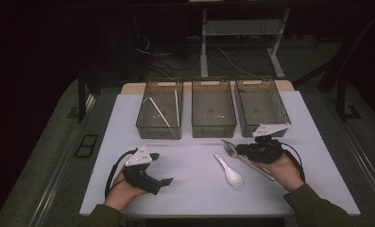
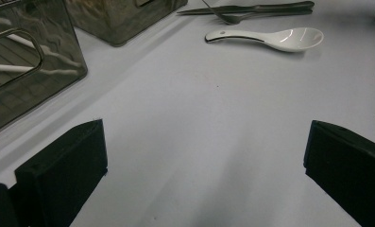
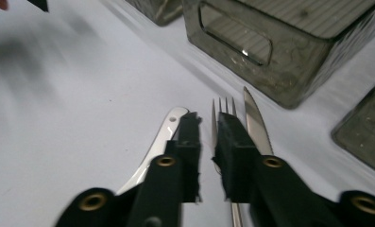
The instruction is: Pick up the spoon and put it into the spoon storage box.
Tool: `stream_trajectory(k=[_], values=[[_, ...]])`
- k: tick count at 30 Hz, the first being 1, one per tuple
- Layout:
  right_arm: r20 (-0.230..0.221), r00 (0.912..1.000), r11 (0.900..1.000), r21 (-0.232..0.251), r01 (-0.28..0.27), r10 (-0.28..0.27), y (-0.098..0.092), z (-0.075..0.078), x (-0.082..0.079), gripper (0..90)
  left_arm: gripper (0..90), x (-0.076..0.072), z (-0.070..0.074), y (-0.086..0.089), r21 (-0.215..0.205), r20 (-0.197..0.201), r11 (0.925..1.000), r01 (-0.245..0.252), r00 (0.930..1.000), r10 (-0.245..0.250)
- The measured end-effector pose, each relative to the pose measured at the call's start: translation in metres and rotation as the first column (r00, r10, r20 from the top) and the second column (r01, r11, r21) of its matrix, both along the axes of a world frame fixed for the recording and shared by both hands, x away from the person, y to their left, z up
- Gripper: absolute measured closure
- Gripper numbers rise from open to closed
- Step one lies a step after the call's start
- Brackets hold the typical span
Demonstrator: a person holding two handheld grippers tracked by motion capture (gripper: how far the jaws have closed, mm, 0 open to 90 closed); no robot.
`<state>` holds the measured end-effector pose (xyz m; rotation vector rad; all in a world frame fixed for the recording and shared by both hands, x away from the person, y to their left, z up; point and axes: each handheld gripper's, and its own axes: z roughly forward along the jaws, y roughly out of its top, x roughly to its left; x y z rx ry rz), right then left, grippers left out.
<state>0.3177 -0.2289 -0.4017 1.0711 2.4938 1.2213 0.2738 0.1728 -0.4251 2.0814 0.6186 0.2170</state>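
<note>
A metal fork and a knife lie side by side on the white table, with a white ceramic spoon to their left. My right gripper lies low over the fork and knife. In the right gripper view its jaws stand nearly together, with a narrow gap. The fork's neck runs through that gap against the right pad, the tines poke out ahead, and the knife blade lies just right. The spoon handle lies left of the jaws. My left gripper rests open, with nothing between its jaws.
Three smoky see-through bins stand in a row at the back: the left bin holds white sticks, while the middle bin and right bin look bare. The left gripper view shows the spoon far ahead and a bin wall close on its left.
</note>
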Motion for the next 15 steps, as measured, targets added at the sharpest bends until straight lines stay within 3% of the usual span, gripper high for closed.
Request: stream_trajectory(k=[2,15], values=[[0.002,1.0,1.0,-0.015,0.007,-0.007,0.002,-0.003,0.002,89.4,0.0,0.0,0.0,0.0,0.0,-0.001,1.0,0.0,1.0,0.0],[-0.08,0.9966,0.997,-0.077,-0.026,0.02,0.026,-0.027,0.013,89.5,0.0,0.001,0.0,0.001,-0.013,-0.004,0.9999,0.0,1.0,-0.001]])
